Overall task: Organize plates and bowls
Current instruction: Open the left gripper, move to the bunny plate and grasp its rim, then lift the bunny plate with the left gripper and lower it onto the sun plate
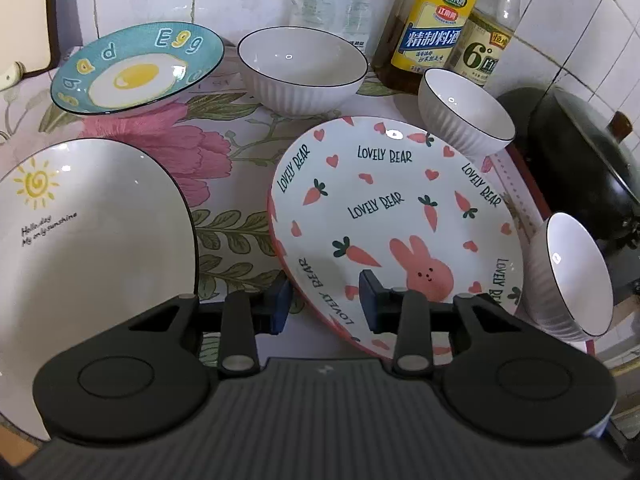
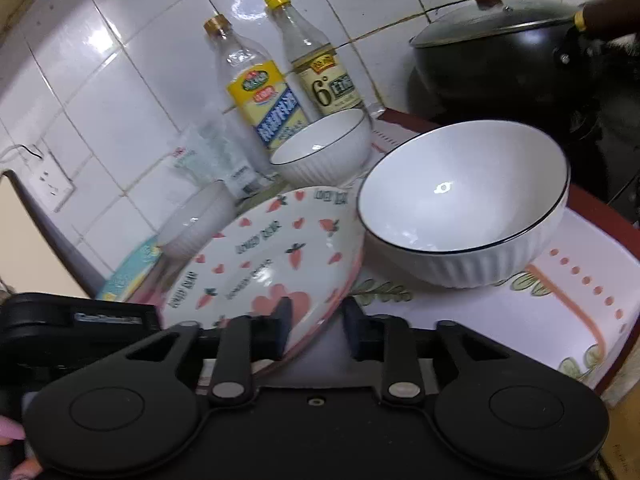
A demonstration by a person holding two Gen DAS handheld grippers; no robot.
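Counting from my left view, I see three plates: the egg plate (image 1: 136,68) at upper left, the sun plate (image 1: 88,248) at left, and the bear plate (image 1: 392,216) in the centre. There are three white ribbed bowls: a big bowl (image 1: 302,70) at top centre, a small bowl (image 1: 466,116) right of it, and a third bowl (image 1: 568,276) at the right edge. Two bottles (image 1: 434,32) stand at the tiled wall, and a black wok (image 1: 580,160) sits at the far right.

My left gripper (image 1: 324,304) has narrowed around the bear plate's near rim, one pad above and one below; the plate sits tilted. My right gripper (image 2: 316,332) straddles the same plate's rim at lower centre of its view, one finger (image 2: 280,332) on the plate's face. Whether the pads press, I cannot tell.
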